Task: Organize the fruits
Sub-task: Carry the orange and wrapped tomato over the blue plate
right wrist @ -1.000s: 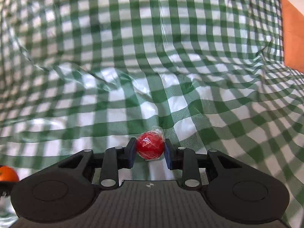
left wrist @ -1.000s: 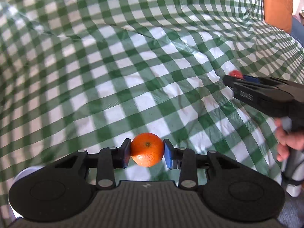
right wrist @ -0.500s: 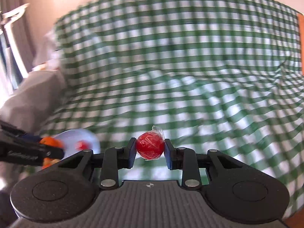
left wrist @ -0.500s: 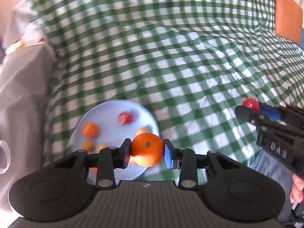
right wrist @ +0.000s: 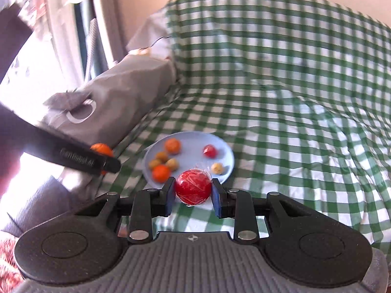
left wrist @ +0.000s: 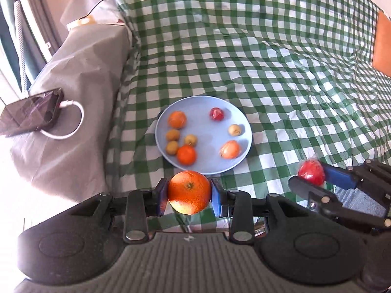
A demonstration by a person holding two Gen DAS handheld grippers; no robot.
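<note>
My left gripper (left wrist: 189, 193) is shut on an orange (left wrist: 189, 191), held just in front of the near rim of a light blue plate (left wrist: 212, 156). The plate lies on the green checked cloth and carries several fruits: oranges, small yellowish fruits and a wrapped red one (left wrist: 217, 113). My right gripper (right wrist: 193, 190) is shut on a red fruit in clear wrap (right wrist: 193, 186), above the plate's near right rim (right wrist: 226, 151). In the left wrist view, the right gripper (left wrist: 315, 178) sits to the plate's right. The right wrist view has the left gripper (right wrist: 102, 157) left of the plate.
A grey-covered block (left wrist: 80, 78) borders the cloth on the left, with a phone (left wrist: 31, 112) and its white cable (left wrist: 70, 119) on top. An orange cushion (left wrist: 382, 46) lies at the far right. The checked cloth (left wrist: 281, 61) stretches back behind the plate.
Both grippers have swung left and risen, each keeping its fruit. The plate, the grey block and the phone have come into view; the plate now lies just ahead of both grippers.
</note>
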